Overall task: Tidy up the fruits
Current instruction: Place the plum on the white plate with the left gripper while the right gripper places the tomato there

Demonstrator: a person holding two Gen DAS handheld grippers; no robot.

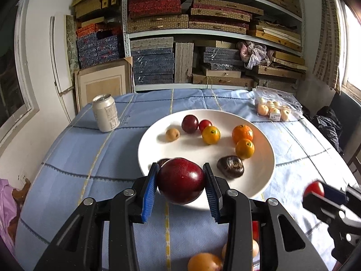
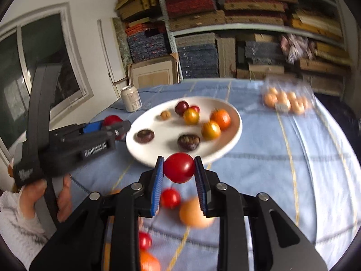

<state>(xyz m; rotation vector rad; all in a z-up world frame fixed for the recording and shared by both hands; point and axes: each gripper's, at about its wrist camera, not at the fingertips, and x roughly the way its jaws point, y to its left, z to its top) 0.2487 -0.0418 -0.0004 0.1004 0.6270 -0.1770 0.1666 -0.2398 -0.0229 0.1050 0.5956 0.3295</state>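
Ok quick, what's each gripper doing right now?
Left gripper: shut on the dark red plum.
Right gripper: shut on the small red tomato.

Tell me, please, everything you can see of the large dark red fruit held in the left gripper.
The dark red fruit is round, smooth and glossy, with pale speckles and a highlight on its skin; it looks like a plum. It is whole and unmarked. The left gripper is shut on it, its blue ribbed pads pressing on either side. It hangs above the near rim of the white plate and touches nothing but the pads.
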